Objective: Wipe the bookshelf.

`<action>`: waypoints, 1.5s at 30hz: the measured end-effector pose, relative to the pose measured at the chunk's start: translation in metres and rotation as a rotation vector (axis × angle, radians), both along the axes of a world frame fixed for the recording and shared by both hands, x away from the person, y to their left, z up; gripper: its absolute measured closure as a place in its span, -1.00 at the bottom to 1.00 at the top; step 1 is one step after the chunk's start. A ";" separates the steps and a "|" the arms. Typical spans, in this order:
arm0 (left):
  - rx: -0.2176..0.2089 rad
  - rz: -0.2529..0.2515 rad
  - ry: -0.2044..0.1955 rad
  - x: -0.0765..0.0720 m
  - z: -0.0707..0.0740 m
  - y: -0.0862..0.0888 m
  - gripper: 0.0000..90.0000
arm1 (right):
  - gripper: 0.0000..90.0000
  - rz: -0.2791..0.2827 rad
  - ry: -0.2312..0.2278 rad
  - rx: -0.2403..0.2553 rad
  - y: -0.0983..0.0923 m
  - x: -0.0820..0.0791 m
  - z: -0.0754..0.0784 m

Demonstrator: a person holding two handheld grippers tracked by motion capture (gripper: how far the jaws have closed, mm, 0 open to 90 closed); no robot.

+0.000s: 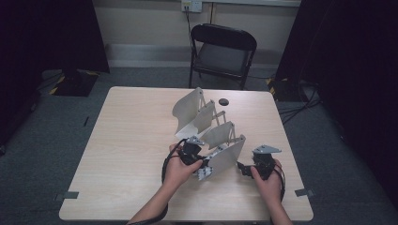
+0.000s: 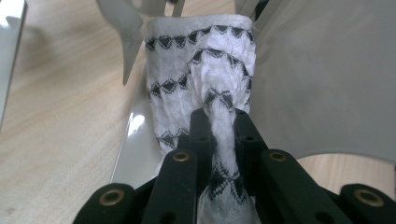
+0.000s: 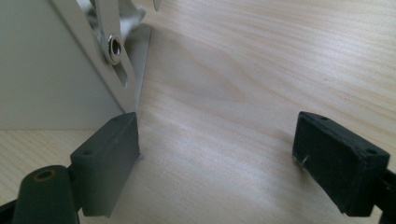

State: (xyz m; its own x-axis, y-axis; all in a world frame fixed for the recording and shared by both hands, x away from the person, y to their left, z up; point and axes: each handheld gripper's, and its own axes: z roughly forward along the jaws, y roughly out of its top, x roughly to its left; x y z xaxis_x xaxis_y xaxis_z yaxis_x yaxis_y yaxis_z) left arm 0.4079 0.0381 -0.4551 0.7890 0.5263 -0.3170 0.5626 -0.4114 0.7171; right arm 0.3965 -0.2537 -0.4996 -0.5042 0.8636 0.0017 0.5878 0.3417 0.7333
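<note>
- The left gripper (image 2: 218,121) is clamped narrow on a pinched fold of a white sock with black zigzag bands (image 2: 201,79); in the left gripper view the knit is squeezed thin between the two black jaws.
- The sock lies in the near bay of a grey folding rack of hinged panels (image 1: 225,154), against a pale panel (image 2: 322,79), so the pinch looks meant to draw it out of, or settle it in, that bay.
- The right gripper (image 3: 217,154) stands wide open with nothing between its jaws, low over the wooden table (image 3: 243,70). Its near jaw sits just beside the rack's outer panel (image 3: 42,79), probably waiting to steady the rack or take the sock.
- In the high view the left hand (image 1: 180,169) and the panels cover most of the sock, so its full length cannot be told.
- The small dark round thing (image 1: 223,101) at the table's far edge is too small to identify.
- Whether the right jaw touches the panel cannot be told.
</note>
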 end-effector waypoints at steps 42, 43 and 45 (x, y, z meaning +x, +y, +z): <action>-0.114 -0.019 -0.113 -0.006 0.090 -0.008 0.83 | -0.69 -0.002 0.001 0.001 0.000 0.000 0.000; -0.114 -0.018 -0.110 -0.006 0.088 -0.008 0.83 | -0.69 -0.002 0.001 0.001 0.000 0.000 0.000; -0.121 -0.013 -0.098 -0.007 0.084 -0.007 0.83 | -0.69 -0.002 0.001 0.001 0.000 0.000 0.000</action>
